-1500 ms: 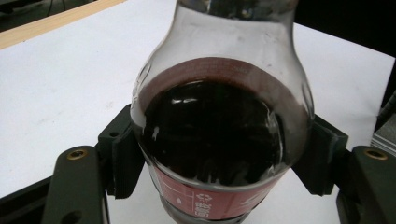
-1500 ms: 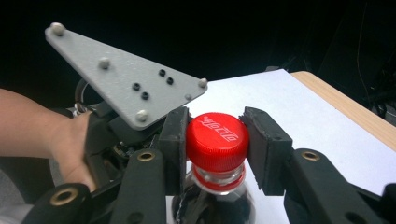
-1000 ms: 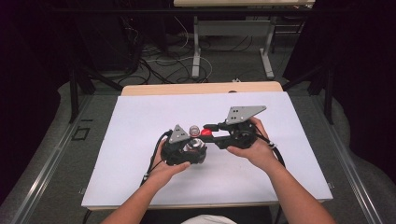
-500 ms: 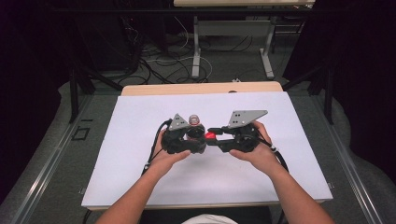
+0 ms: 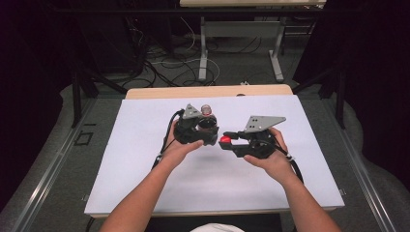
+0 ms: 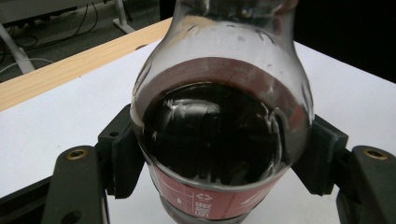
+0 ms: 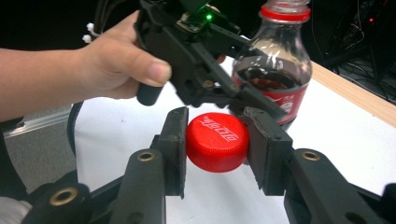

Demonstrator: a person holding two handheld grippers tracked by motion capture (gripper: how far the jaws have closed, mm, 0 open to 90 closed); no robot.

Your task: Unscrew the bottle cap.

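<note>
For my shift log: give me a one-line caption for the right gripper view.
Right gripper clamps the red cap, while the left gripper holds the uncapped cola bottle behind it.

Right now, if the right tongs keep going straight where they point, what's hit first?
Likely the left tongs clamped on the cola bottle. The right tongs, shut on the red cap, point at them; the bottle stands just behind. Depth is unclear.
</note>
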